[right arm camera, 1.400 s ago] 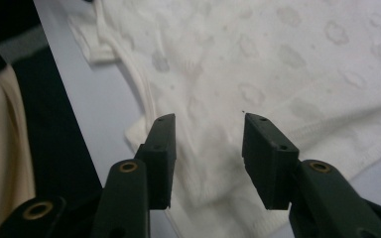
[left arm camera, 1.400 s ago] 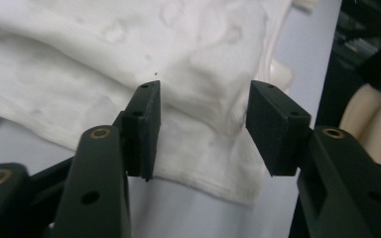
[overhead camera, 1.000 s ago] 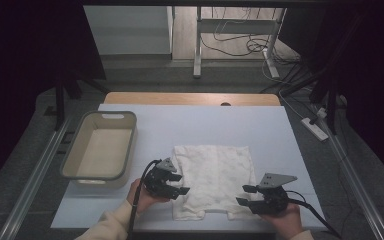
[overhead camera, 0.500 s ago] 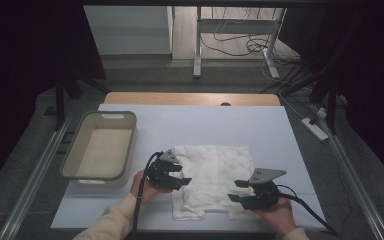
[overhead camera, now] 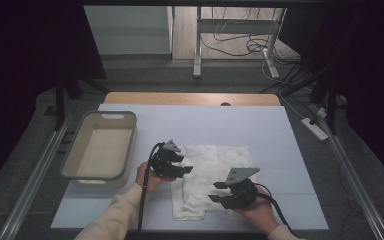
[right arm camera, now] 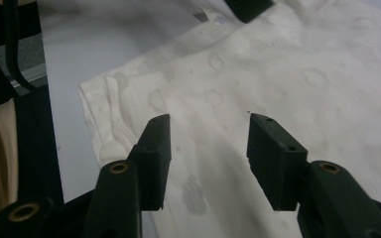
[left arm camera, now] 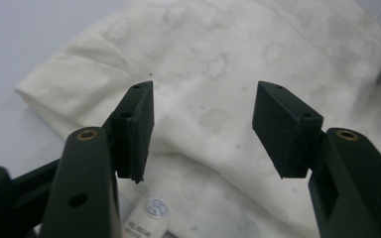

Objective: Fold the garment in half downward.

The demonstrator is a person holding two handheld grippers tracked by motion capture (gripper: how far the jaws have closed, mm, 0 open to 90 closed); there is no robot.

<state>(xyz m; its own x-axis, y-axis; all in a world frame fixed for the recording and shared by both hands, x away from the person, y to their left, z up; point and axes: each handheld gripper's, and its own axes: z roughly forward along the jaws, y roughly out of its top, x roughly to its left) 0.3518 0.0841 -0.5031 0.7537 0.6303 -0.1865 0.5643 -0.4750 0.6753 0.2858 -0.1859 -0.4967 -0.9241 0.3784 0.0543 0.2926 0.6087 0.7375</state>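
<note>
Evidently a fold is being set up, since the white cloth [overhead camera: 211, 180] is laid out flat on the pale surface [overhead camera: 260, 130], near the person's edge, and is flanked on both sides. The left hand-held gripper [overhead camera: 186, 169] is held at the cloth's left edge, and the right hand-held gripper [overhead camera: 216, 191] is held low over its lower right part, so that two points of the fabric could be taken at once. In the left gripper view the jaws are seen standing apart above the stained fabric [left arm camera: 203, 89], with nothing pinched between them; a small printed label [left arm camera: 149, 218] is seen just below them, which suggests that a hem or seam is being approached. In the right gripper view the jaws are likewise seen apart over the cloth, near its folded edge [right arm camera: 111, 119], though they have just been closing; no fabric is yet caught. Both tools are pointed inward and kept close to the surface, presumably so that an edge can be scooped rather than a thick bunch grabbed. A beige bin [overhead camera: 100, 150] is placed left of the cloth, well within reach, and is judged to be the likely destination once the cloth has been folded.
</note>
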